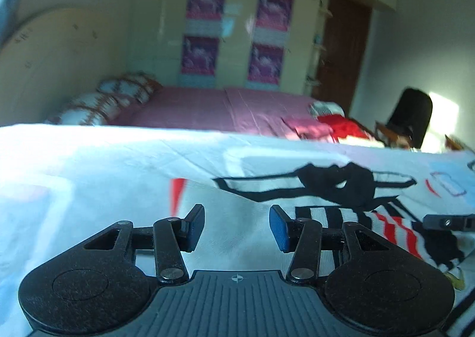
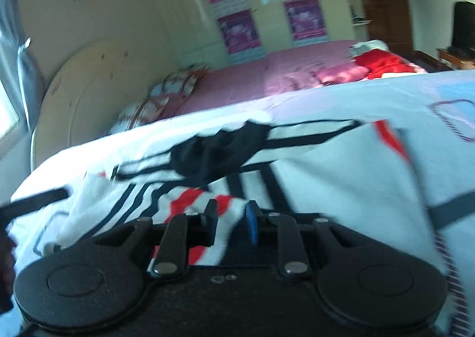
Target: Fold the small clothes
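A small red, white and black striped garment [image 2: 219, 212] lies on the white printed sheet [image 2: 341, 188]. My right gripper [image 2: 231, 218] is shut on its near edge, with the cloth pinched between the pads. The same garment shows in the left wrist view [image 1: 394, 230], to the right of my left gripper [image 1: 237, 225], which is open and empty above bare sheet. A small black garment with thin straps [image 1: 341, 182] lies flat just beyond; it also shows in the right wrist view [image 2: 219, 150].
The white sheet [image 1: 89, 164] covers the work surface. Behind it is a pink bed [image 1: 207, 105] with pillows [image 1: 98, 105] and red and pink clothes [image 2: 383, 63]. A wardrobe with posters [image 1: 237, 37], a brown door [image 1: 341, 52] and a dark chair [image 1: 412, 120] stand farther back.
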`<action>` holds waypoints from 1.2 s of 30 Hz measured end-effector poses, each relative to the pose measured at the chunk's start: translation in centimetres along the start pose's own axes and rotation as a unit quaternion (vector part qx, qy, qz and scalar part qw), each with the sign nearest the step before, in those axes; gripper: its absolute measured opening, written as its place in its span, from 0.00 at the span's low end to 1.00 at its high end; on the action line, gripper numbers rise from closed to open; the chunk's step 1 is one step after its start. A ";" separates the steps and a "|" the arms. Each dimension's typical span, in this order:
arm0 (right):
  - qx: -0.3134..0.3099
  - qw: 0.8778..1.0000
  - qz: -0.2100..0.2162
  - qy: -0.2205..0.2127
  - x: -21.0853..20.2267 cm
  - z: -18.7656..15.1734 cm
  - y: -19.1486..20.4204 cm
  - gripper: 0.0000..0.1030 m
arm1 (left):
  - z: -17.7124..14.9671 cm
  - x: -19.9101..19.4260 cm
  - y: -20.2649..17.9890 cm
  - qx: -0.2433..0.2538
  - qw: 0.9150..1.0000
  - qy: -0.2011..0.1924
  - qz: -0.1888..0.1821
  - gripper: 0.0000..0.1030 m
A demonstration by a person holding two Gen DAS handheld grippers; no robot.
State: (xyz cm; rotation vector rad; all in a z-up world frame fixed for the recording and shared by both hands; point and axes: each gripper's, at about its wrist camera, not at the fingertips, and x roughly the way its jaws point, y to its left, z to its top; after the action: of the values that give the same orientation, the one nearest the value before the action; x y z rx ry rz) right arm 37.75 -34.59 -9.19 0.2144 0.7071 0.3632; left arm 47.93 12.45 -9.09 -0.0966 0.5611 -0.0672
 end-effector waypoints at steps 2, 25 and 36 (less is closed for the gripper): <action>-0.001 1.000 0.007 0.012 1.6 0.0 0.7 0.22 | 0.1 2.1 -0.1 0.002 1.000 0.018 -0.005 0.47; -0.077 0.996 -0.012 0.041 6.3 0.2 6.0 0.17 | -2.5 1.6 -1.4 0.026 0.998 0.042 0.029 0.57; 0.003 0.996 -0.085 -0.025 -3.6 -0.2 -2.7 0.24 | -3.5 -5.3 0.9 -0.021 0.998 -0.001 0.061 0.75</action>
State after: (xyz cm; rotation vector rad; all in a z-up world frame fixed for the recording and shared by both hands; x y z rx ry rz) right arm 35.75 -38.51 -8.07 0.1668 0.6714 0.1929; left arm 41.62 13.54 -9.33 -0.1030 0.5662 0.0634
